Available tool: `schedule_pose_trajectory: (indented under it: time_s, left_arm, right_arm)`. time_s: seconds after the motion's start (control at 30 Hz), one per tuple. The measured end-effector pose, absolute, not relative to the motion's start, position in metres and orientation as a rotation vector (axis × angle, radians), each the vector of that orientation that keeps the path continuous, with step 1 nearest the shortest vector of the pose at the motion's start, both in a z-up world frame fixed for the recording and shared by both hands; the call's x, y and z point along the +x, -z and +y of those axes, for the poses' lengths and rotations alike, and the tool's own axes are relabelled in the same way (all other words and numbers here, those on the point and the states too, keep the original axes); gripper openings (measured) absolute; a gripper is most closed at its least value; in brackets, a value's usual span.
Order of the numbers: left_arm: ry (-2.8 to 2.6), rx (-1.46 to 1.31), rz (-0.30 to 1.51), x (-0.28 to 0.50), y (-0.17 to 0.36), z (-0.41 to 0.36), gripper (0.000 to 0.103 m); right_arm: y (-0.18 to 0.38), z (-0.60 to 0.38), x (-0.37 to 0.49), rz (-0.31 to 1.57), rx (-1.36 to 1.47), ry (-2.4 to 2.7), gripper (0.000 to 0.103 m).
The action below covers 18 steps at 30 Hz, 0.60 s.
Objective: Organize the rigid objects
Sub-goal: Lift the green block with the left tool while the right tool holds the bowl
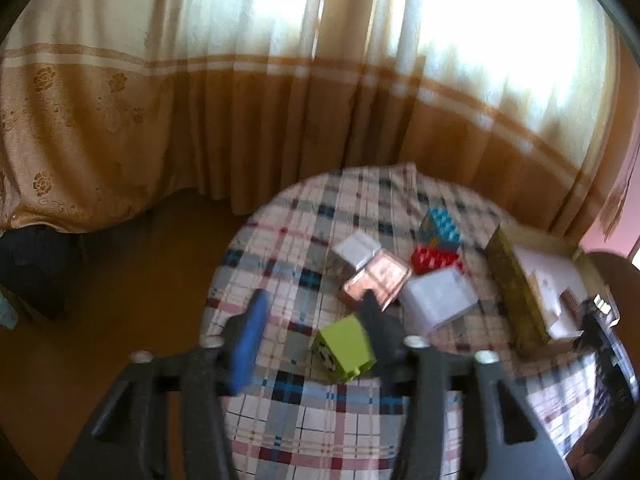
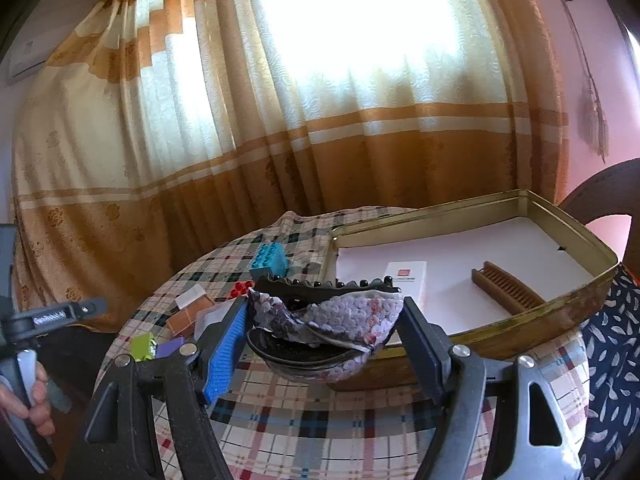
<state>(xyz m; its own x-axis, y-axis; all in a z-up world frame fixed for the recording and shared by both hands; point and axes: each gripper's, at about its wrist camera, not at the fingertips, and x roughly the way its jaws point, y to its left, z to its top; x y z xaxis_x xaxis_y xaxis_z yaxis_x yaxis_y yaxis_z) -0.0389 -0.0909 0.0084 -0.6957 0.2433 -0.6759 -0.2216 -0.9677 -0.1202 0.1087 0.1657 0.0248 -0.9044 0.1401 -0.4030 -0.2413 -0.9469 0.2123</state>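
1. Left-wrist view: the left gripper (image 1: 316, 316) hung over a round table under a plaid cloth (image 1: 304, 420), its jaws standing apart with nothing between the pads. A lime-green box (image 1: 346, 346) lay on the cloth in the gap, close against the dark right finger (image 1: 380, 328) and well clear of the blue-padded left finger (image 1: 250, 344); whether it touched the dark finger could not be told through the blur. Just beyond the fingertips sat a copper-coloured box (image 1: 378, 280), with a white box (image 1: 356, 250) behind it and a larger white box (image 1: 438, 296) to its right. Farther back were a red brick (image 1: 434, 258) and a teal brick (image 1: 442, 226). A gold tin tray (image 1: 510, 280) stood at the right edge of the table.

2. Right-wrist view: the right gripper (image 2: 324, 312) was closed on a dark, patterned, bowl-shaped piece with a beaded rim (image 2: 324, 316), both pads pressing its sides. The piece hung over the cloth just in front of the tin tray's (image 2: 520, 320) near wall. Inside the tray lay a white box with a red mark (image 2: 406, 276) and a brown comb (image 2: 506, 286), apart from each other. To the left of the gripper, the teal brick (image 2: 269, 262), copper-coloured box (image 2: 188, 312) and lime-green box (image 2: 142, 346) lay on the cloth. At the far left a hand (image 2: 36, 400) held the other gripper's handle.
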Motion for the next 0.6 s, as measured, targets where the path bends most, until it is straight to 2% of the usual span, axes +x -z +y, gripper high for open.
schedule_pose_trajectory:
  time_s: [0.03,0.2,0.23,0.27,0.33,0.43,0.53,0.6]
  left_arm:
    - [-2.683,-1.091,-0.025,-0.039,-0.003,-0.087,0.074]
    - [-2.647,-1.123,-0.032,-0.034,0.013,-0.064,0.074]
    - [-2.66,-1.14,-0.027,-0.036,0.015,-0.061,0.072]
    - [-2.665,-1.166,-0.024,-0.041,0.017,-0.058,0.061]
    - [-2.652,-1.277,-0.048,-0.053,0.029,-0.054,0.046]
    - [-2.649,-1.327,-0.135,-0.057,0.035,-0.061,0.046]
    - [-2.641,-1.364,-0.186,-0.055,0.039,-0.075,0.036]
    - [-2.623,-1.338,-0.21,-0.052,0.04,-0.081,0.036]
  right_arm:
    - [-0.025,0.164,0.108,0.375,-0.576,-2.865,0.075]
    - [-0.023,0.158,0.106,0.337,-0.596,-2.877,0.075]
    - [-0.023,0.157,0.105,0.338,-0.603,-2.879,0.075]
    - [-0.023,0.157,0.104,0.337,-0.606,-2.879,0.075]
    - [-0.023,0.155,0.105,0.329,-0.604,-2.881,0.075]
    - [-0.023,0.155,0.104,0.327,-0.611,-2.882,0.075]
    - [-0.022,0.156,0.103,0.334,-0.622,-2.884,0.075]
    - [-0.021,0.156,0.102,0.338,-0.631,-2.883,0.075]
